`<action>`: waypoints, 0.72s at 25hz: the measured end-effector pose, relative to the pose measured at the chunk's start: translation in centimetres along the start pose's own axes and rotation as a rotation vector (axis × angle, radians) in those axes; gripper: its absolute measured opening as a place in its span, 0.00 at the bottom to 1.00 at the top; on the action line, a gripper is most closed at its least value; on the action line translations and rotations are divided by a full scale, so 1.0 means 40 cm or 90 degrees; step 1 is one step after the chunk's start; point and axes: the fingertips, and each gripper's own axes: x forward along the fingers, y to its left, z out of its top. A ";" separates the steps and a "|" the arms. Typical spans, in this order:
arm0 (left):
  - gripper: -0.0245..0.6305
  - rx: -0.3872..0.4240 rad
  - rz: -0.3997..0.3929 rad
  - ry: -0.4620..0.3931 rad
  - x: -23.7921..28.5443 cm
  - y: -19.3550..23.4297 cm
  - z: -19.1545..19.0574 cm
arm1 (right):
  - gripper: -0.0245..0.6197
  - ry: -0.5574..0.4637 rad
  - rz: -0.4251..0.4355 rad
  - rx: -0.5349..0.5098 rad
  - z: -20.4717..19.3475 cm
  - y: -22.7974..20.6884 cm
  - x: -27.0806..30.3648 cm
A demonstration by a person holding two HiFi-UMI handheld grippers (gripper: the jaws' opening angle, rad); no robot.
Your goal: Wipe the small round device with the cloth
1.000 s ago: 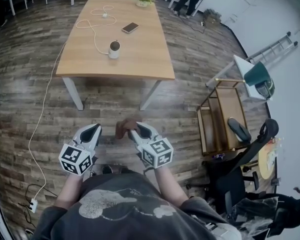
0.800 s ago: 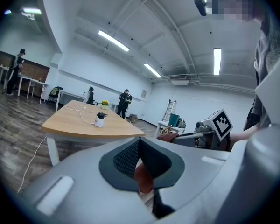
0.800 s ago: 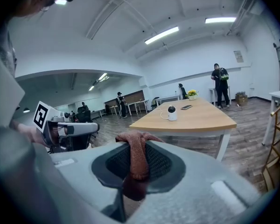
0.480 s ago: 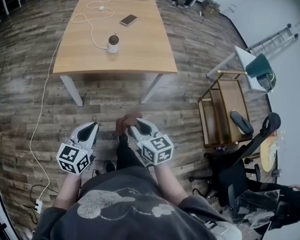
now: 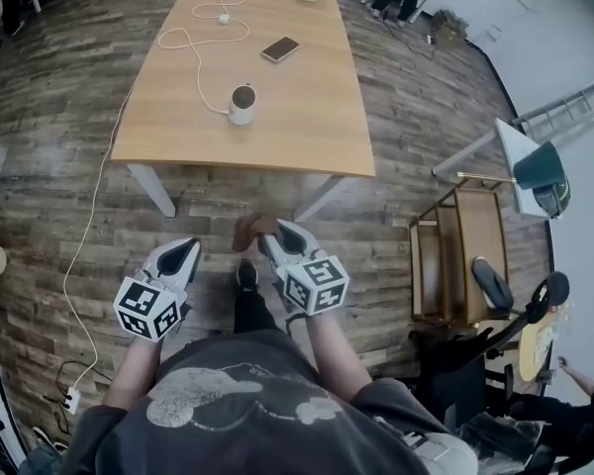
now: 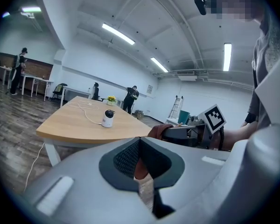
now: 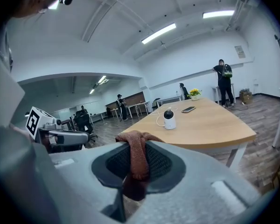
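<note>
From the head view, your right gripper (image 5: 274,238) is clamped on the brown cloth (image 5: 249,231), which bunches past its tips. Your left gripper (image 5: 177,261) hangs beside it, jaws together, nothing in them. The small round device (image 5: 242,104) stands upright on the wooden table (image 5: 297,117), well ahead of you and apart from both grippers, with a white cable (image 5: 191,70) trailing from it.

The left gripper view shows those jaws pressed closed and empty. The device sits near the table's edge.

In the right gripper view the cloth is folded over between the jaws, soft and knitted-looking. It should drape and give rather than push.

The device looks light and smooth, so it will likely slide or tip under a firm wipe, and the cable may tug it. Consider steadying its lower body with your left gripper. Wipe with the loose bunch of cloth, not the jaw tips.
</note>
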 end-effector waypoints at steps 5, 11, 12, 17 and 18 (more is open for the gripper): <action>0.07 -0.007 0.017 -0.007 0.109 0.060 0.057 | 0.12 -0.007 0.010 -0.009 0.071 -0.089 0.093; 0.07 -0.020 0.047 -0.018 0.225 0.117 0.110 | 0.12 -0.003 0.021 -0.015 0.152 -0.207 0.176; 0.07 -0.020 0.051 -0.020 0.244 0.125 0.121 | 0.12 -0.003 0.024 -0.016 0.164 -0.224 0.188; 0.07 -0.016 0.066 -0.026 0.330 0.156 0.167 | 0.12 -0.001 0.055 -0.027 0.214 -0.278 0.236; 0.07 -0.014 0.069 -0.027 0.344 0.160 0.175 | 0.12 -0.002 0.061 -0.032 0.222 -0.287 0.243</action>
